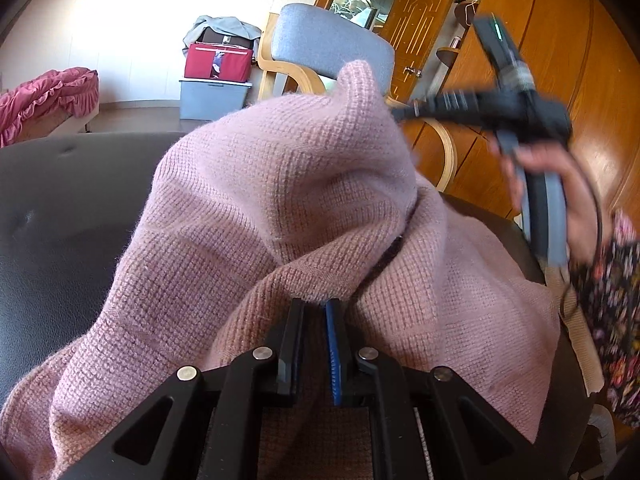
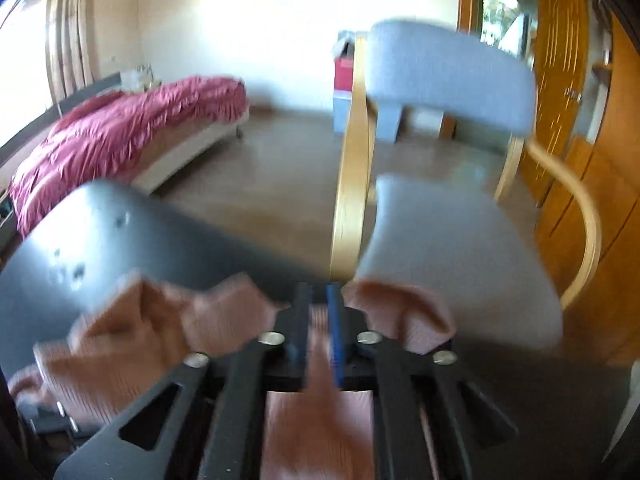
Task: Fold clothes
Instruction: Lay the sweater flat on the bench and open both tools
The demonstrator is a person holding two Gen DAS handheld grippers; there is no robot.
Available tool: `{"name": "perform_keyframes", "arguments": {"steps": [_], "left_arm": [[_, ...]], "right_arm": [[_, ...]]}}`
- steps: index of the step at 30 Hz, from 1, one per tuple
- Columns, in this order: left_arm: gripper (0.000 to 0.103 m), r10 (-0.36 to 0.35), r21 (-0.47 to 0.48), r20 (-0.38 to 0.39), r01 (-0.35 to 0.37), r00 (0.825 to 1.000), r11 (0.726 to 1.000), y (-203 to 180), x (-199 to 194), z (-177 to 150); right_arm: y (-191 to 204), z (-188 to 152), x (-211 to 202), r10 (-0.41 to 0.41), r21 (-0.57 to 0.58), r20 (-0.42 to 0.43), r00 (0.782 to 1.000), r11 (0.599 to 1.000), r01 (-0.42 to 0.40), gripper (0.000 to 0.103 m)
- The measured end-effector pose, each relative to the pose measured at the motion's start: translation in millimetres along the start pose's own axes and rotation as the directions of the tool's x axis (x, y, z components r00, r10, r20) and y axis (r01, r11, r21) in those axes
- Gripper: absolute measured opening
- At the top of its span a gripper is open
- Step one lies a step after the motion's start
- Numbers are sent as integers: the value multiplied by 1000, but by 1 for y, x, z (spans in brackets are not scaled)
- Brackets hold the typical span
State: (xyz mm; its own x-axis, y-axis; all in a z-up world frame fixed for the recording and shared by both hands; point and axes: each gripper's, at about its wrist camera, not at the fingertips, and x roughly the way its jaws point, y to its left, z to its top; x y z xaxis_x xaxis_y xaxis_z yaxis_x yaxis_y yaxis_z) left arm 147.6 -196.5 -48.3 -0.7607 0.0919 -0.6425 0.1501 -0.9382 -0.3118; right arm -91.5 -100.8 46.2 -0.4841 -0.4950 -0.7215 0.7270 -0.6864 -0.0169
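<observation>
Pinching the pink knit sweater [image 1: 280, 208], both the left gripper [image 1: 316, 304] and right gripper [image 2: 320, 292] hold it bunched above the dark table [image 1: 60, 220], toward twelve o'clock; no neat fold shows.

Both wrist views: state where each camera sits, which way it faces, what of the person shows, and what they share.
Left wrist: sits behind the left gripper, jaws shut on the pink knitted sweater; faces a black padded surface; shows a hand holding the right gripper.
Right wrist: sits behind the right gripper, jaws shut on the sweater; faces the room; no body visible.
Shared: sweater, black surface, grey-cushioned bentwood armchair.
</observation>
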Motion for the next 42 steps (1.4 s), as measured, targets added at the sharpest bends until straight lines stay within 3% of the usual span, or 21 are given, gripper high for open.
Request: {"name": "perform_keyframes", "arguments": {"steps": [1, 3, 6, 9, 12, 14, 15, 17, 19, 21, 23, 25, 27, 30, 42], "left_arm": [[10, 3, 0, 2, -3, 1000, 1000, 0, 0, 1], [10, 9, -1, 7, -9, 1000, 1000, -1, -1, 2], [11, 13, -55, 60, -10, 998, 998, 7, -15, 10], [19, 57, -145, 158, -34, 986, 989, 24, -40, 35], [26, 186, -152, 153, -163, 970, 975, 36, -38, 83], [26, 274, -153, 147, -252, 950, 956, 44, -35, 116], [27, 317, -153, 143, -296, 937, 943, 48, -34, 133], [27, 334, -118, 115, -321, 936, 940, 36, -8, 167], [30, 283, -35, 79, -281, 956, 959, 19, 20, 195], [30, 195, 89, 2, -195, 981, 977, -16, 57, 209], [30, 136, 196, -86, -117, 987, 974, -51, 100, 218], [30, 122, 266, -186, -69, 975, 961, -80, 139, 217], [30, 115, 328, -285, -16, 952, 945, -108, 177, 214], [30, 151, 396, -359, 3, 921, 918, -124, 208, 201], [30, 103, 359, -404, 54, 909, 932, -127, 242, 204]], "right_arm": [[-2, -12, 2, 14, -1, -22, 1000, 1000, -14, 51], [-4, -38, 4, 60, -4, -62, 996, 998, -60, 68], [-10, -73, 17, 20, -21, -141, 990, 1000, -23, 68], [-38, -101, 11, 119, 120, -87, 989, 987, -108, 69], [-64, -111, 5, 239, 267, -30, 971, 938, -223, 69], [-77, -115, 5, 297, 332, 5, 955, 900, -282, 69], [-77, -115, 5, 306, 339, 11, 952, 894, -292, 70], [-71, -112, 7, 300, 325, 8, 954, 901, -286, 73], [-68, -111, 5, 296, 309, 3, 955, 908, -283, 79], [-69, -112, 6, 305, 311, 7, 952, 904, -292, 79], [-77, -113, 9, 329, 332, 23, 944, 888, -317, 80], [-85, -114, 13, 352, 353, 39, 935, 871, -342, 79], [-85, -115, 15, 362, 362, 46, 931, 863, -353, 80], [-84, -114, 16, 364, 361, 47, 930, 862, -355, 80], [-87, -116, 7, 378, 369, 52, 925, 853, -369, 81]]}}
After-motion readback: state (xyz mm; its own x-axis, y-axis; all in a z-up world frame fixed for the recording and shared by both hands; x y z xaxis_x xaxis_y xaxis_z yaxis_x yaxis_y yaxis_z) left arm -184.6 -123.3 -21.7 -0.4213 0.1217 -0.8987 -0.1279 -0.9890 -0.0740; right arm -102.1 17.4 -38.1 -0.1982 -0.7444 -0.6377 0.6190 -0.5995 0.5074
